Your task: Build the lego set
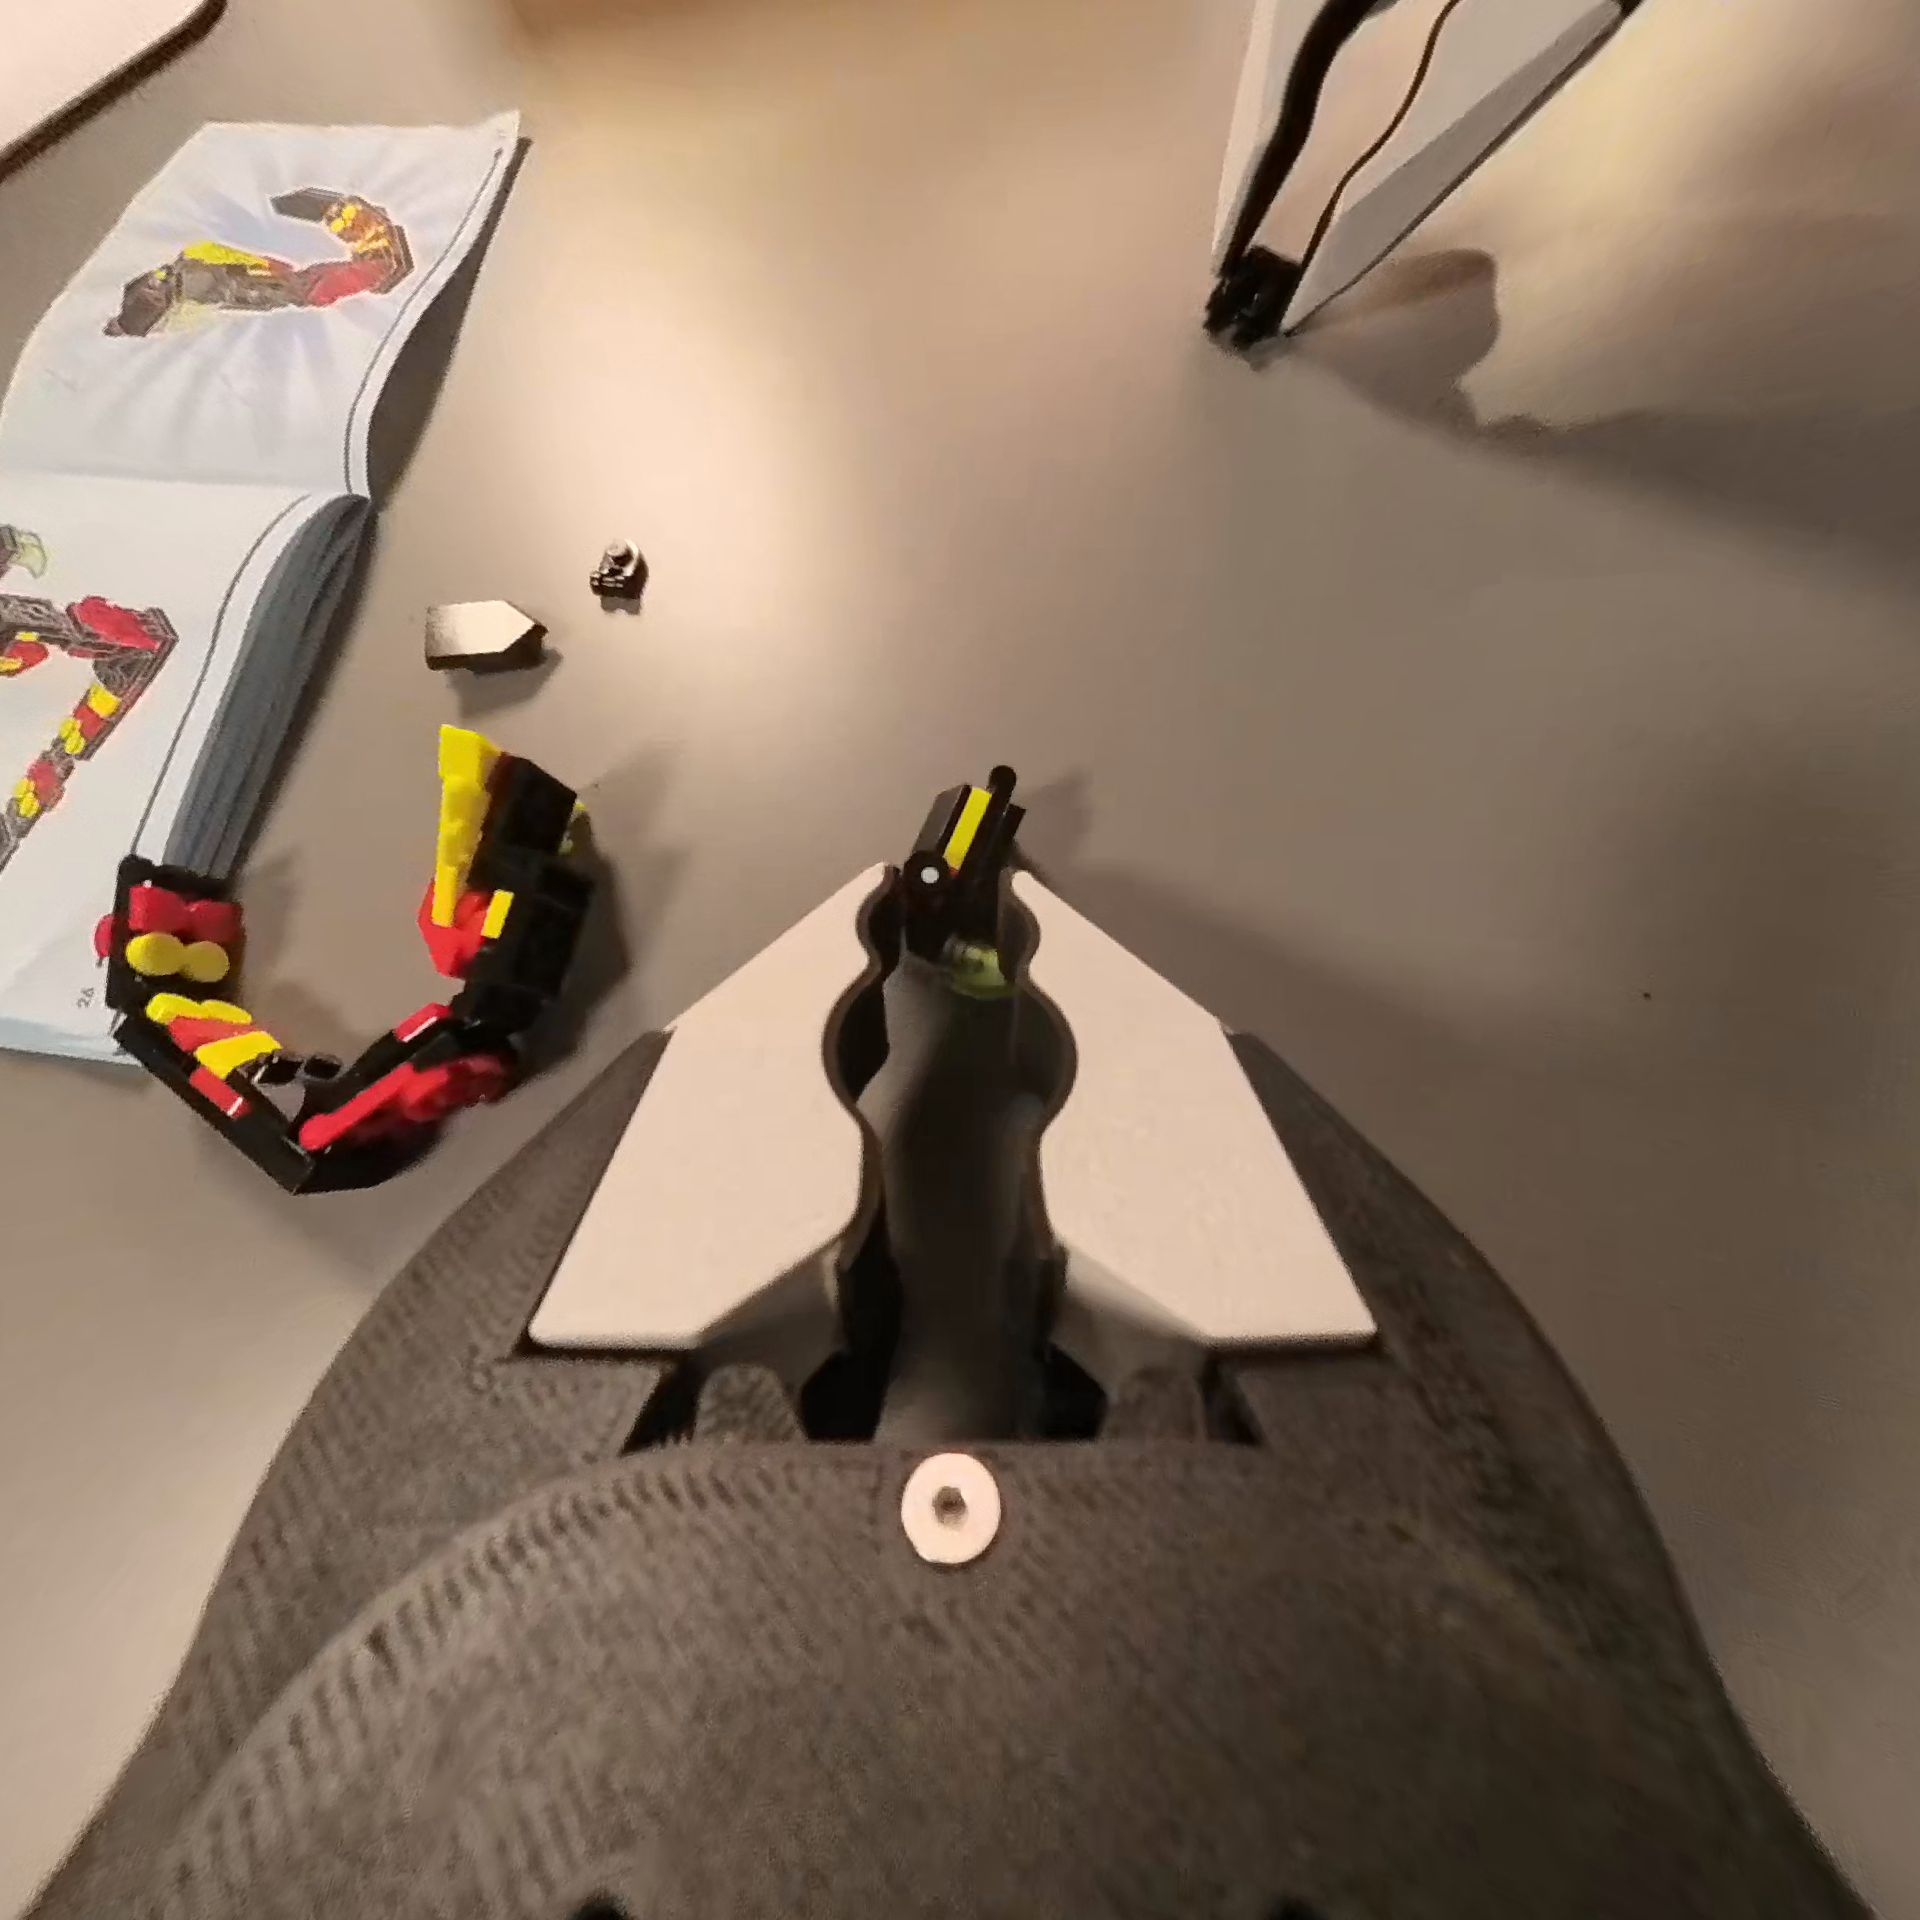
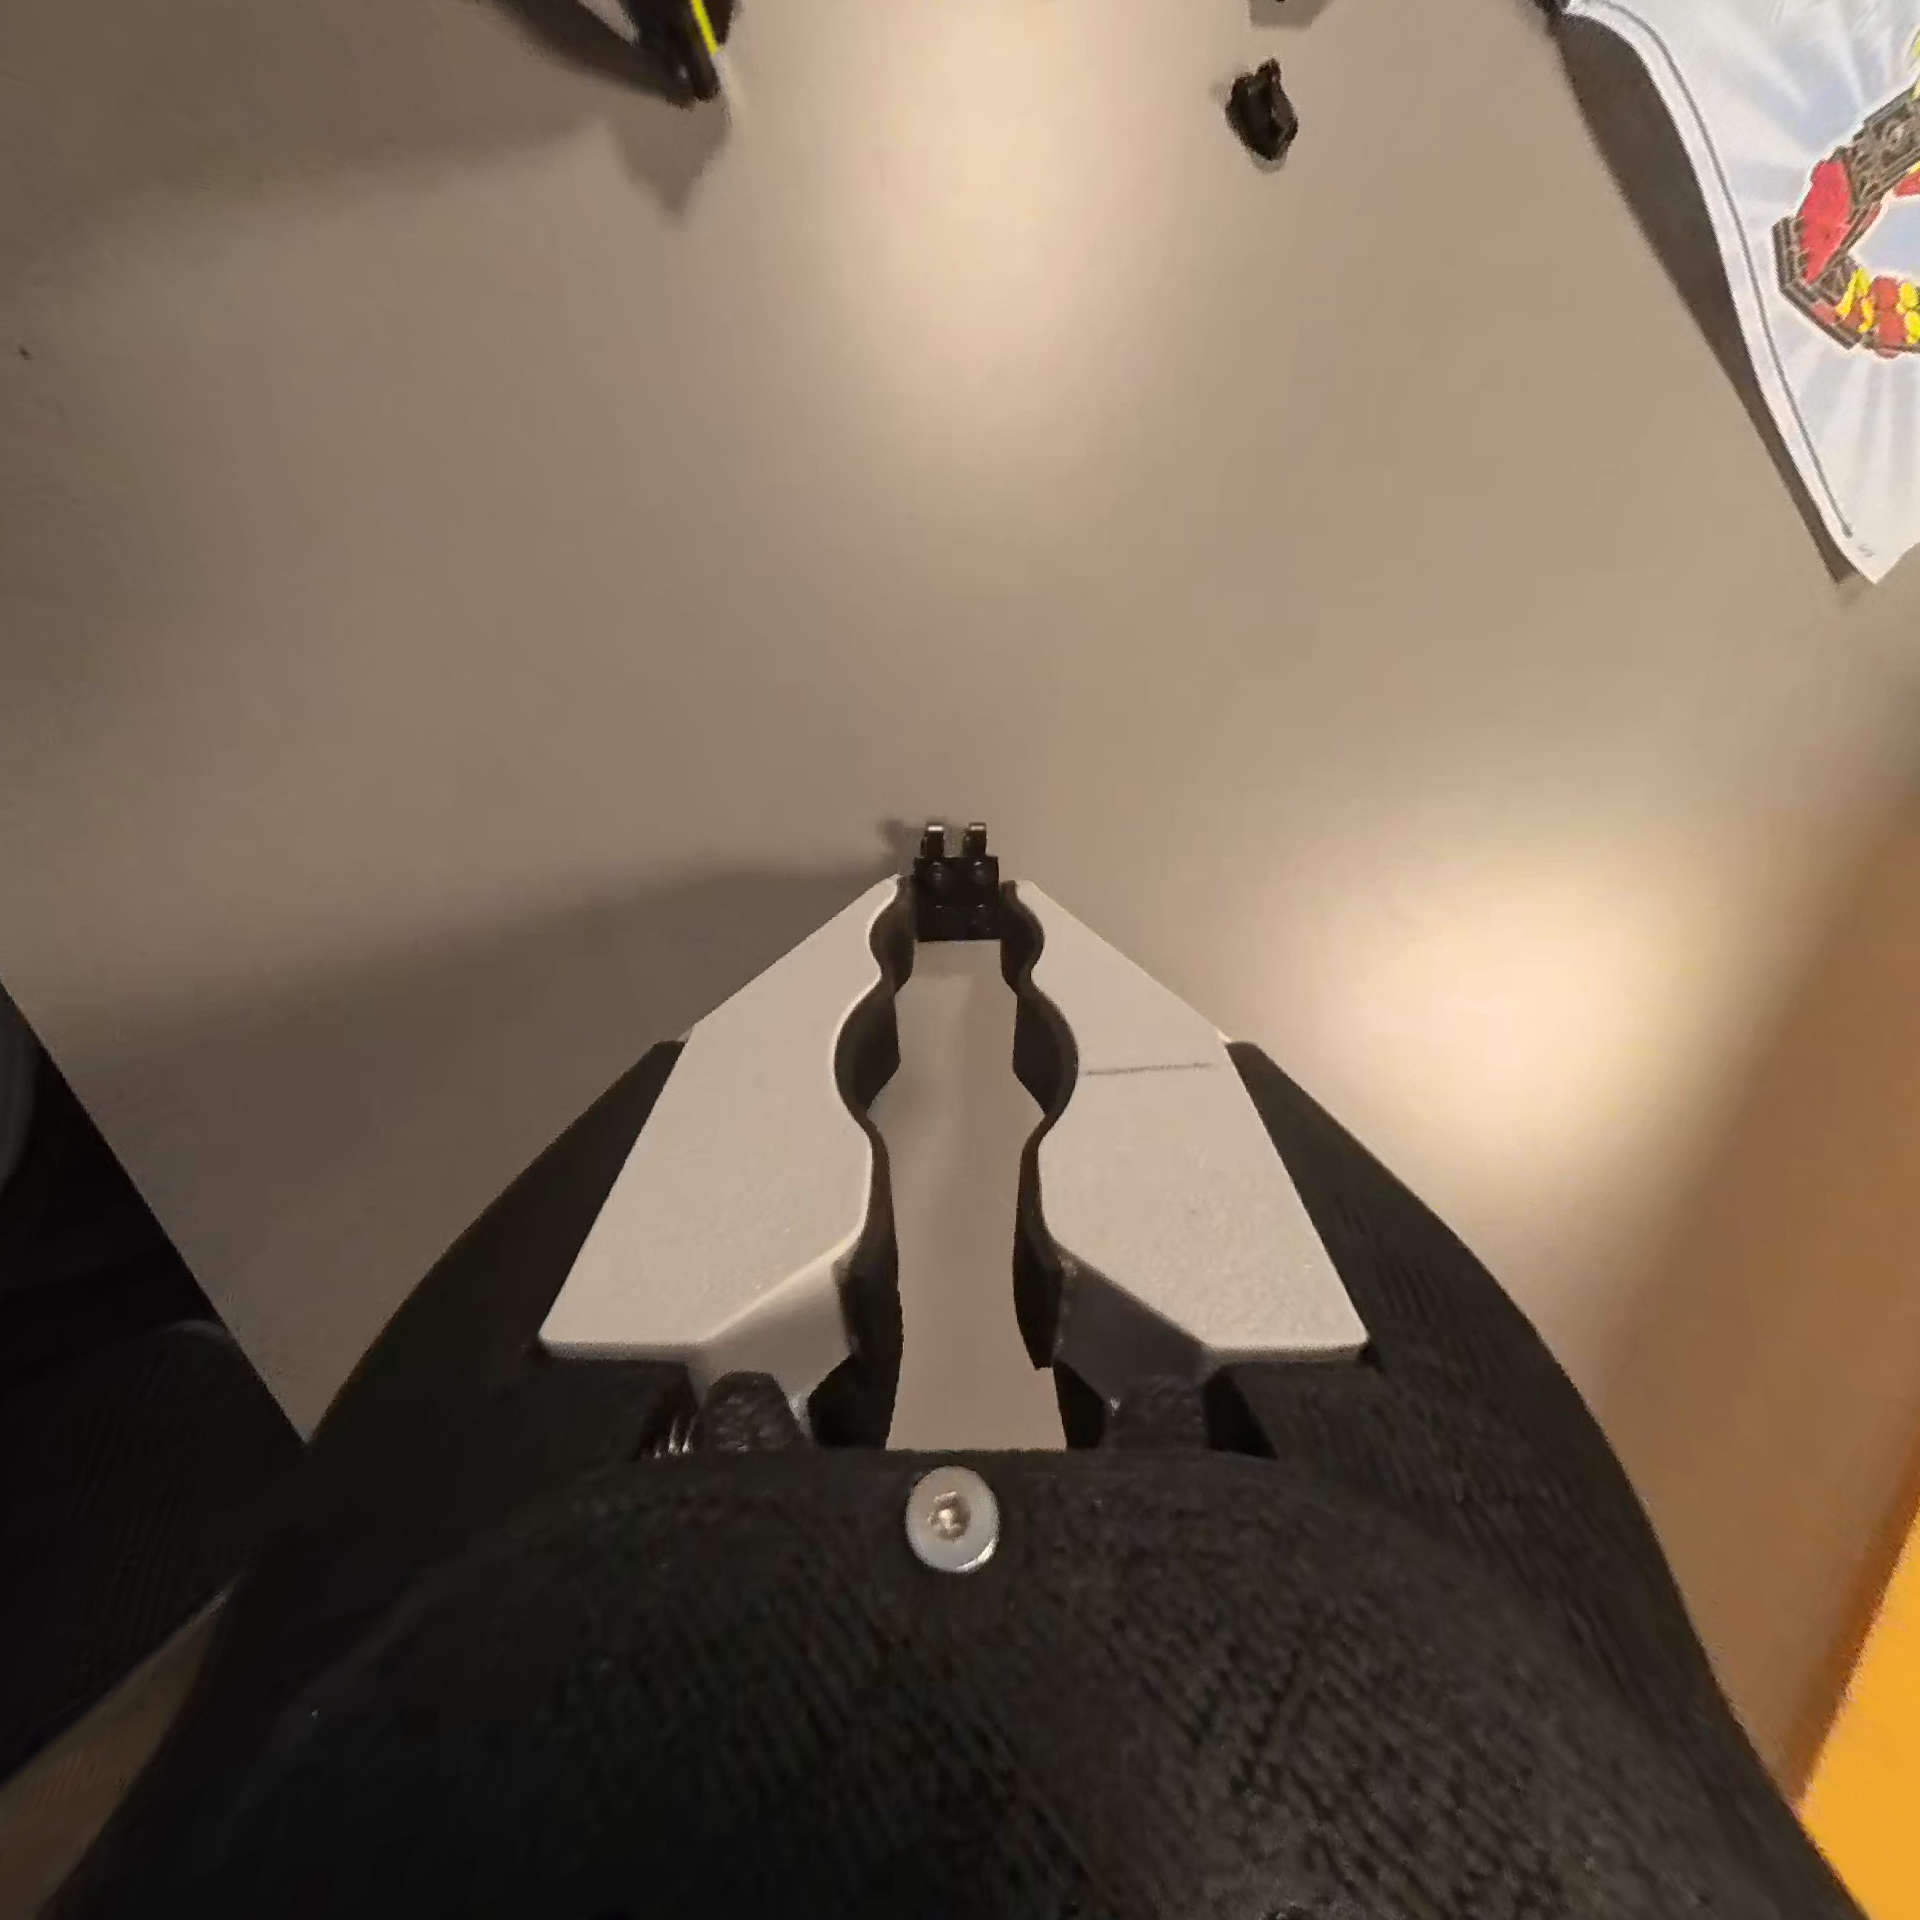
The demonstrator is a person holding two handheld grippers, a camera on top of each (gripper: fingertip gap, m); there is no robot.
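Observation:
My left gripper (image 1: 951, 883) is shut on a small black-and-yellow lego assembly (image 1: 961, 847) that sticks out past its fingertips above the table. My right gripper (image 2: 956, 894) is shut on a small black clip piece (image 2: 953, 883); that gripper also shows far off in the left wrist view (image 1: 1252, 296). A curved red, black and yellow lego model (image 1: 353, 977) lies on the table to the left, partly on the open instruction booklet (image 1: 208, 416). A black wedge piece (image 1: 483, 634) and a tiny black piece (image 1: 620, 569) lie loose beyond it.
The grey table (image 1: 1247, 727) spreads to the right of my left gripper. In the right wrist view the booklet (image 2: 1829, 239) lies at the upper right, a small black piece (image 2: 1262, 104) at the top, and an orange surface (image 2: 1881, 1558) runs along the table's right edge.

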